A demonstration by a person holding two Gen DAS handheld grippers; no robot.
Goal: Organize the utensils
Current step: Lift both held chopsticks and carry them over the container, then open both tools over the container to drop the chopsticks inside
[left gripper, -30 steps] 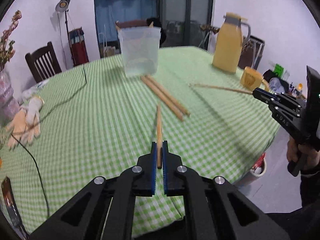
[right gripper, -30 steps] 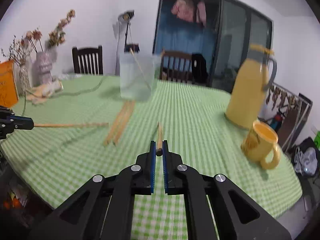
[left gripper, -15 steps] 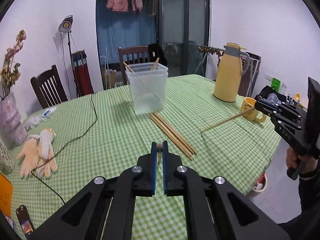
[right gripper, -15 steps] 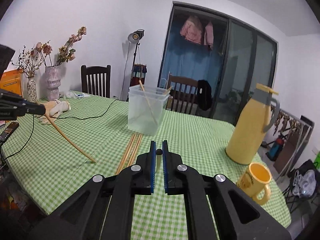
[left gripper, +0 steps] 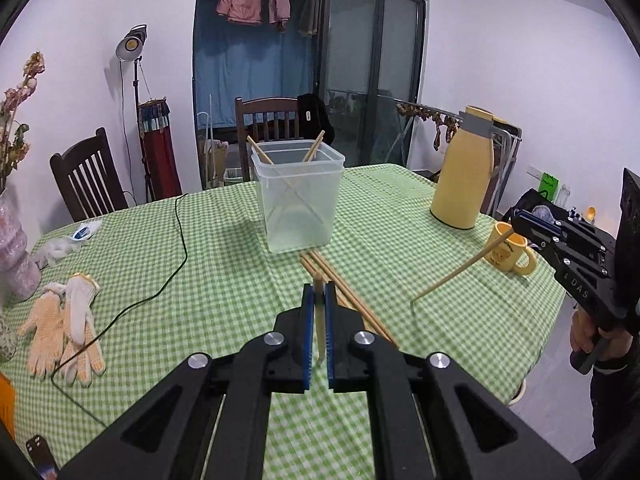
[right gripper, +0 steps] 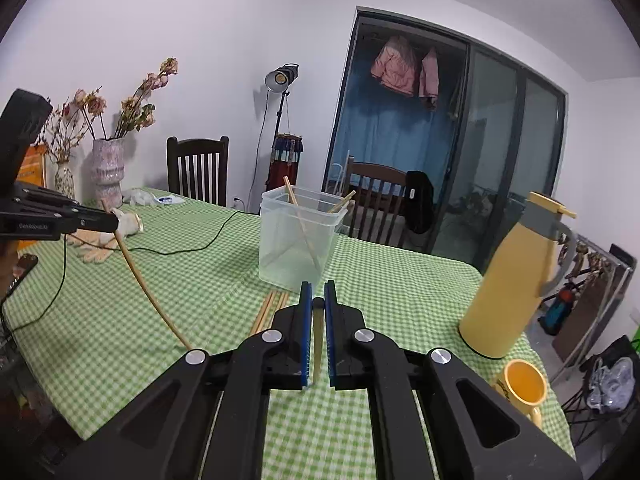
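My left gripper [left gripper: 318, 291] is shut on a wooden chopstick [left gripper: 319, 320], lifted above the green checked table [left gripper: 224, 280]. In the right wrist view that chopstick [right gripper: 148, 288] slants down toward the cloth. My right gripper [right gripper: 318, 294] is shut on a second chopstick [right gripper: 318, 336]; the left wrist view shows it [left gripper: 460, 272] hanging from the right gripper [left gripper: 518, 220]. A clear plastic container [left gripper: 298, 204] stands mid-table ahead of both, with two chopsticks leaning inside. Several loose chopsticks [left gripper: 348, 296] lie in front of it.
A yellow thermos jug [left gripper: 464, 176] and a yellow mug [left gripper: 510, 248] stand at the right. Work gloves [left gripper: 64, 324] and a black cable [left gripper: 178, 256] lie at the left. Vases with dried flowers [right gripper: 106, 172] and dark chairs [left gripper: 86, 176] ring the far side.
Both grippers have risen from the table with their chopsticks. Each chopstick went from lying nearly flat to hanging tilted, tip low. The container now sits lower in both views.
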